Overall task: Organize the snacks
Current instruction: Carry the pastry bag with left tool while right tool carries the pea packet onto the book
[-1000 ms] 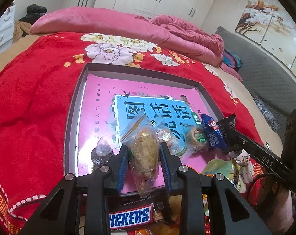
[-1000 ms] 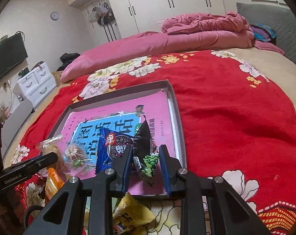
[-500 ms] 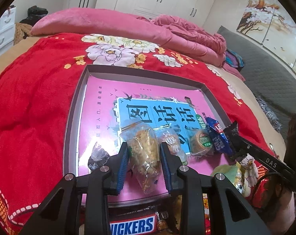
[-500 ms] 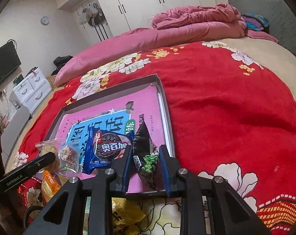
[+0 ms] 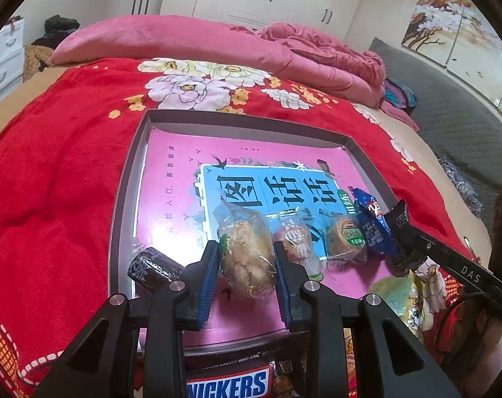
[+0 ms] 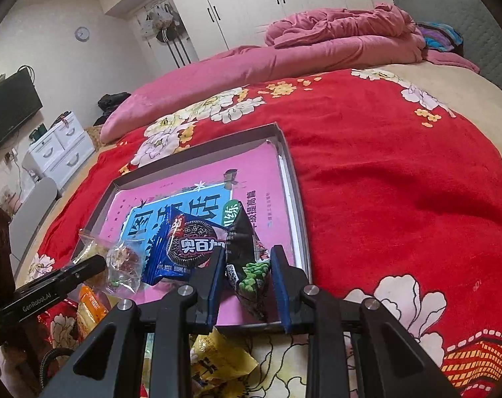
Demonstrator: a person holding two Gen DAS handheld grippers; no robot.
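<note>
A shallow grey tray (image 5: 123,199) with a pink printed bottom lies on the red flowered blanket. My left gripper (image 5: 246,252) is shut on a clear-wrapped brown bun (image 5: 247,258) over the tray's near edge. In the tray lie a dark wrapped sweet (image 5: 153,267), two small round cakes (image 5: 345,235) and a blue cookie packet (image 5: 372,224). My right gripper (image 6: 248,255) is shut on a black green-pea packet (image 6: 247,265), held upright beside the blue cookie packet (image 6: 184,248) near the tray's (image 6: 299,219) right rim.
A Snickers bar (image 5: 229,384) and yellow packets (image 6: 218,361) lie on the blanket in front of the tray. An orange packet (image 6: 88,305) sits below the left gripper's finger (image 6: 78,272). A rolled pink quilt (image 5: 191,43) lies across the bed's far side.
Both grippers keep their holds. The tray now sits slightly lower and nearer in both views. The blue cookie packet lies flatter, face up.
</note>
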